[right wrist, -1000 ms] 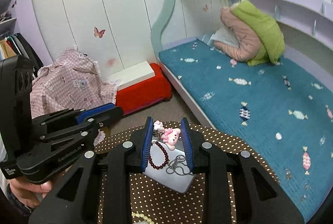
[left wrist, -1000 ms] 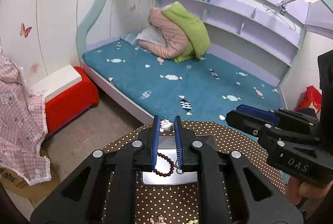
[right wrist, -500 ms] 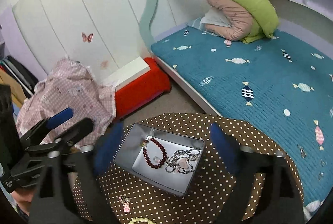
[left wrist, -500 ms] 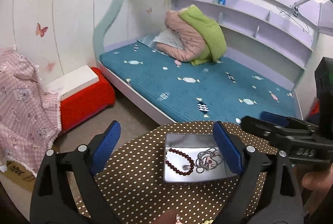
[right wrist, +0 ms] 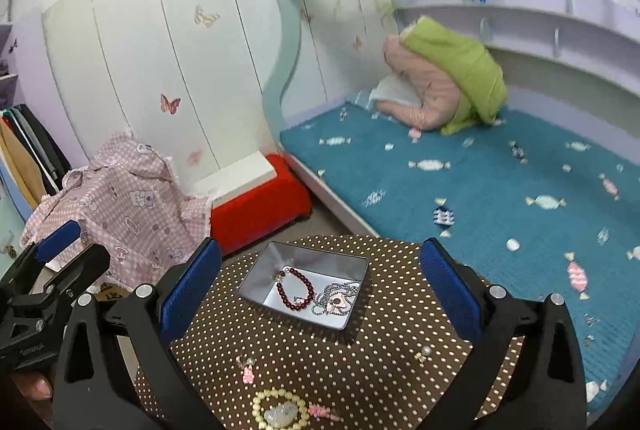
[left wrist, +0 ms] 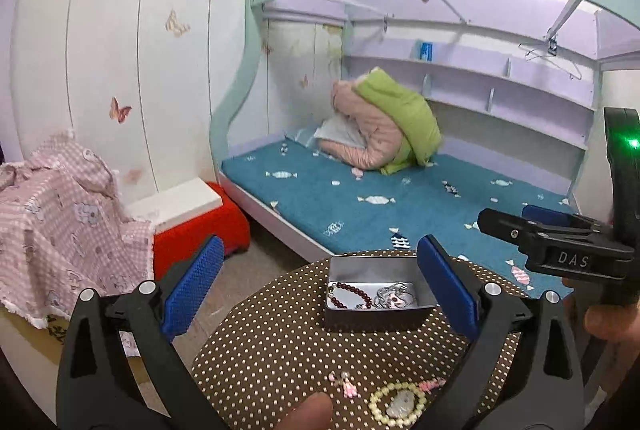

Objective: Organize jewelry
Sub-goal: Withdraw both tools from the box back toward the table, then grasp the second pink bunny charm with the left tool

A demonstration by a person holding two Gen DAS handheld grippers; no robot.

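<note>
Dotted table [right wrist: 320,362]; both grippers raised over tin [right wrist: 256,280], fingers spread.

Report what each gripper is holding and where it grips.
Nothing is held: left gripper and right gripper are both open and empty above the tin.

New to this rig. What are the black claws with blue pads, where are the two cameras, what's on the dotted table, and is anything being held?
There is no robot arm here. A person holds one two-finger gripper in each hand, and each gripper carries a fisheye camera looking forward along its fingers. One picture looks out from the left gripper, the other from the right gripper. Both are wide open and hold nothing.

On the dotted table stands a metal tin holding a dark red bead bracelet and a silver chain. Still loose on the cloth are a cream bead bracelet, a small pink charm, another pink piece and a pearl earring.
</note>
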